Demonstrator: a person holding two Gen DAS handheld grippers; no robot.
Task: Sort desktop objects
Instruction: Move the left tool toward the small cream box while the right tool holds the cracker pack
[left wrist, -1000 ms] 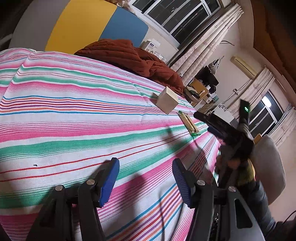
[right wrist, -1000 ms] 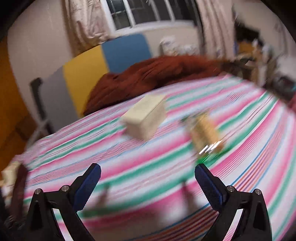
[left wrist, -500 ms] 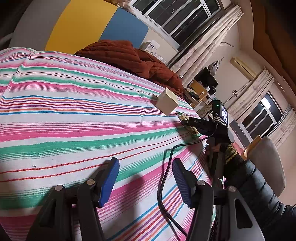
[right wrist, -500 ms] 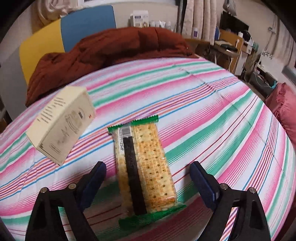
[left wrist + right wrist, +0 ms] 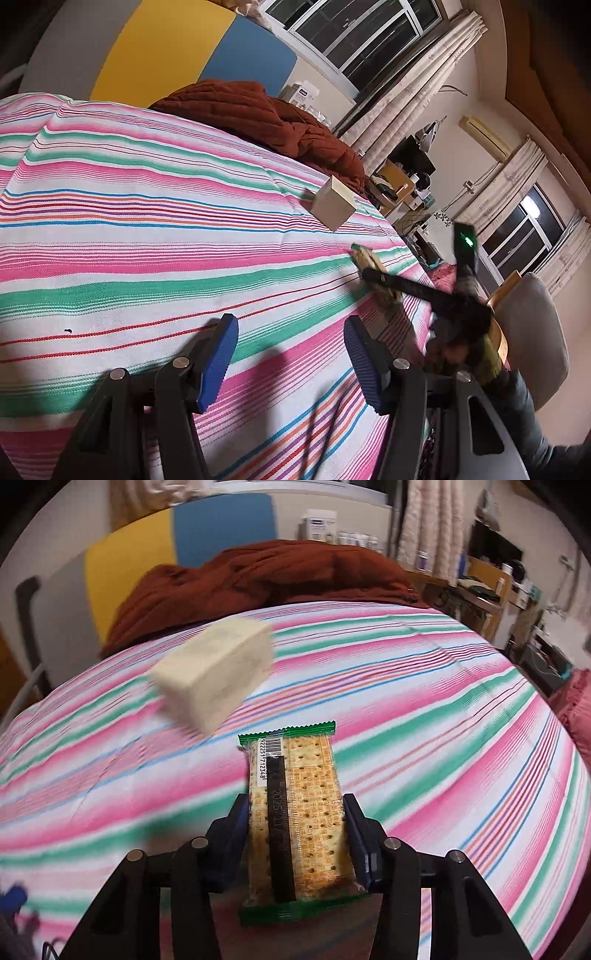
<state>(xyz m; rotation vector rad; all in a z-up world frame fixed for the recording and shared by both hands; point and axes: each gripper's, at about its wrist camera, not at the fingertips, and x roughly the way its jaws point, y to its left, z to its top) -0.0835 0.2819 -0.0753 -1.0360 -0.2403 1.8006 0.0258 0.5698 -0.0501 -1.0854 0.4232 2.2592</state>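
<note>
A bed covered by a striped cloth of pink, green, white and blue bands fills both views. A rumpled rust-brown quilted blanket lies heaped at its far edge, in front of a yellow and blue panel. A cream cardboard box rests on the stripes, near the blanket. Just in front of the box is a clear plastic packet of square crackers with green sealed ends, lengthwise toward the camera. The right hand-held gripper has just been closing its jaws, and its blue pads now press against both long sides of the cracker packet. In the left wrist view the same packet shows near the bed's right edge, with the black right hand-held gripper reaching onto it. The left hand-held gripper hovers low over bare striped cloth, its blue pads parted with nothing between them
</note>
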